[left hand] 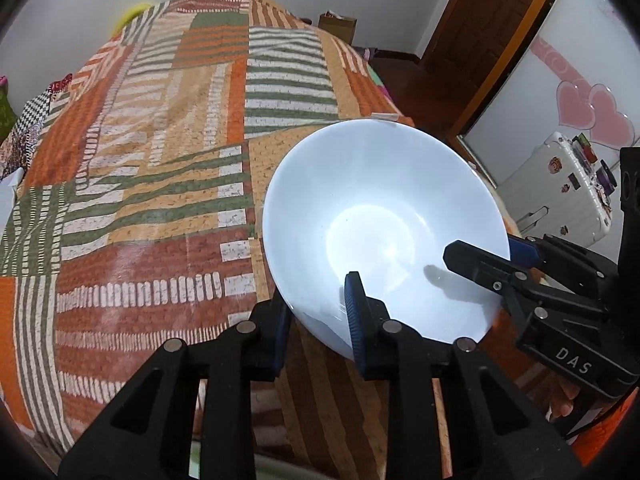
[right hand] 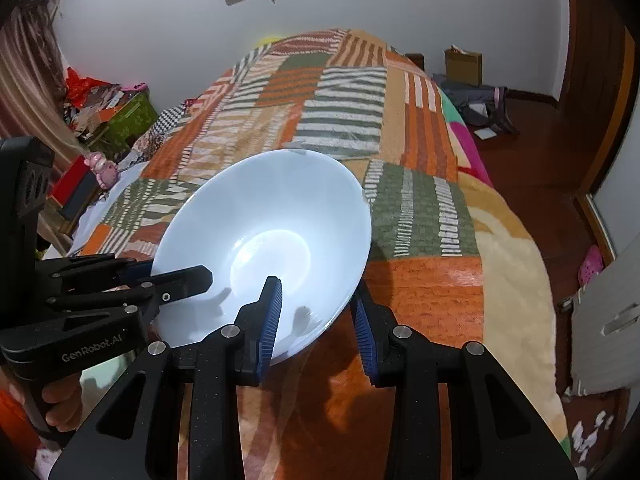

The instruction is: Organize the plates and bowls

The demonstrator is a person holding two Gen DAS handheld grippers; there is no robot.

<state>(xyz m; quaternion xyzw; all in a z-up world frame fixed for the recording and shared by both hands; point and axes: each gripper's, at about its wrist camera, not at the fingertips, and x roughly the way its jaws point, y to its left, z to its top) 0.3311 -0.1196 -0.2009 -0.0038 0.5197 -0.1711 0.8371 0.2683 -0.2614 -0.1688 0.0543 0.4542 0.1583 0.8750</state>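
A white bowl (left hand: pixel 384 232) is held tilted above a bed covered with a patchwork blanket (left hand: pixel 160 160) of orange, green and cream stripes, gripped on its rim from two sides at once. The left gripper (left hand: pixel 320 320) is clamped on the near edge of the bowl, one blue-padded finger inside the bowl and the other outside under the rim. The right gripper (right hand: pixel 316 320) pinches the rim in the same way on the opposite side, one blue pad (right hand: pixel 270 320) pressed against the inner wall and the other against the outer wall. In the left wrist view the right gripper reaches in from the right edge, its black finger lying across the inside of the bowl. The bowl is empty and clean, with a bright reflection in its bottom. Beyond the bed stand a white suitcase (left hand: pixel 560 192) with stickers, a brown paper bag (right hand: pixel 464 64) by the wall, and a dark wooden door (left hand: pixel 492 20).
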